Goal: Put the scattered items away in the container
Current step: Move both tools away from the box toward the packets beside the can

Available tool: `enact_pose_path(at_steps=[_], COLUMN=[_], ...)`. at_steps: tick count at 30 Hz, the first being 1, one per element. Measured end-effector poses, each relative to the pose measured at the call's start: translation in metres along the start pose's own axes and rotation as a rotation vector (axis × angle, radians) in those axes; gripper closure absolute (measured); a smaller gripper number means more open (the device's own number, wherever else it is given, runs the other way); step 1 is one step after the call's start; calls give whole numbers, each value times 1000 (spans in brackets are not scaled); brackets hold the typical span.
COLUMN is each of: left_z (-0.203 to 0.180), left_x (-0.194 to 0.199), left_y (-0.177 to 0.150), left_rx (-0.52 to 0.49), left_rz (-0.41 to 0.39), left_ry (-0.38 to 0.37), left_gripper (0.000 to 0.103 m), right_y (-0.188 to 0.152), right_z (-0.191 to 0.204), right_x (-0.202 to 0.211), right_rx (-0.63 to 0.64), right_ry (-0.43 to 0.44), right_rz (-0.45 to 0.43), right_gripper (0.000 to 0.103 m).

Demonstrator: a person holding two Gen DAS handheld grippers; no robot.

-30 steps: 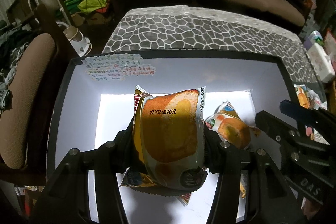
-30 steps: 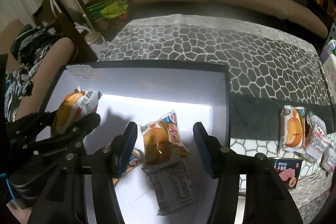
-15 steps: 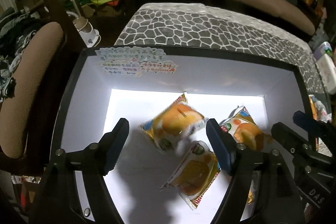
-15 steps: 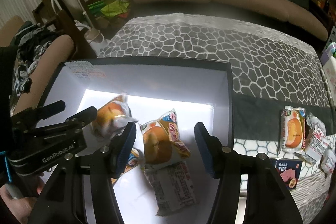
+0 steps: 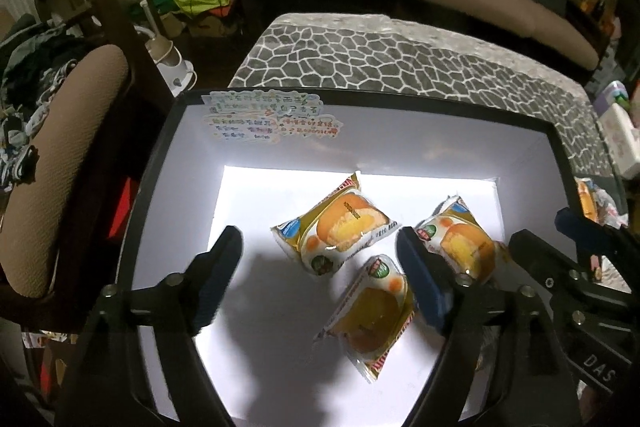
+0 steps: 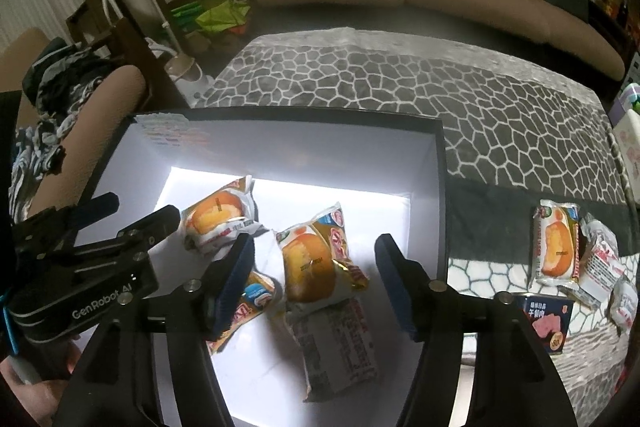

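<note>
Both claws hang over the white box (image 5: 520,163) with jaws spread and nothing in them: the left gripper (image 5: 320,269) and the right gripper (image 6: 314,279). A cake packet (image 5: 336,229) lies on the box floor beside other packets, while more snacks (image 6: 556,247) sit outside on the patterned tablecloth (image 6: 400,83).
</note>
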State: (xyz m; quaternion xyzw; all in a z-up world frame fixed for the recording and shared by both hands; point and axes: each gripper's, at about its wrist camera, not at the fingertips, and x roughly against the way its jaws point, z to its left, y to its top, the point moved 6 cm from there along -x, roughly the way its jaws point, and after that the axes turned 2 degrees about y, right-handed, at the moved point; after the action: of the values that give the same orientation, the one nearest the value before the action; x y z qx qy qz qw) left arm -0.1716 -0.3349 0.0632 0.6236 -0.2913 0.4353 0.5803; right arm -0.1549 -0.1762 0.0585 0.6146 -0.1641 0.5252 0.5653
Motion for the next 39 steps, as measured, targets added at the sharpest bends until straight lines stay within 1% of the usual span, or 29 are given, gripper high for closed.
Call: enact_pose_path(at_steps=[1, 2, 3, 4, 9, 15, 21, 23, 27, 32, 39], left_z=[1, 3, 5, 7, 15, 13, 1, -3, -16, -43, -79], left_x=[3, 5, 8, 12, 36, 66, 99, 109, 131, 153, 163], left_y=[-1, -3, -5, -7, -16, -27, -42, -46, -55, -68, -91], left_rx=[1, 4, 7, 13, 47, 53, 50, 58, 64, 45, 27], left_rz=[-1, -1, 0, -1, -29, -47, -76, -91, -119, -137, -130], left_ry=[7, 24, 24, 15, 1, 0, -4, -14, -19, -28, -42], left_gripper=[8, 4, 0, 0, 0, 0, 0, 0, 0, 0, 0], right_y=[-1, -1, -2, -2, -7, -15, -28, -35, -48, -64, -87], right_z=[0, -1, -2, -4, -9, -18, -36, -42, -58, -77, -111], right_x=[2, 5, 8, 12, 35, 68, 105, 115, 135, 157, 188], right_rx=[-5, -15, -21, -22, -20, -28, -40, -41, -42, -44, -71], right_ry=[5, 1, -3, -12, -20, -18, -18, -1, -13, -25, -29], right_rz=[-1, -8, -14, -21, -43, -72, -106, -110, -119, -134, -155], right_gripper=[17, 13, 6, 0, 0, 0, 0, 0, 0, 0, 0])
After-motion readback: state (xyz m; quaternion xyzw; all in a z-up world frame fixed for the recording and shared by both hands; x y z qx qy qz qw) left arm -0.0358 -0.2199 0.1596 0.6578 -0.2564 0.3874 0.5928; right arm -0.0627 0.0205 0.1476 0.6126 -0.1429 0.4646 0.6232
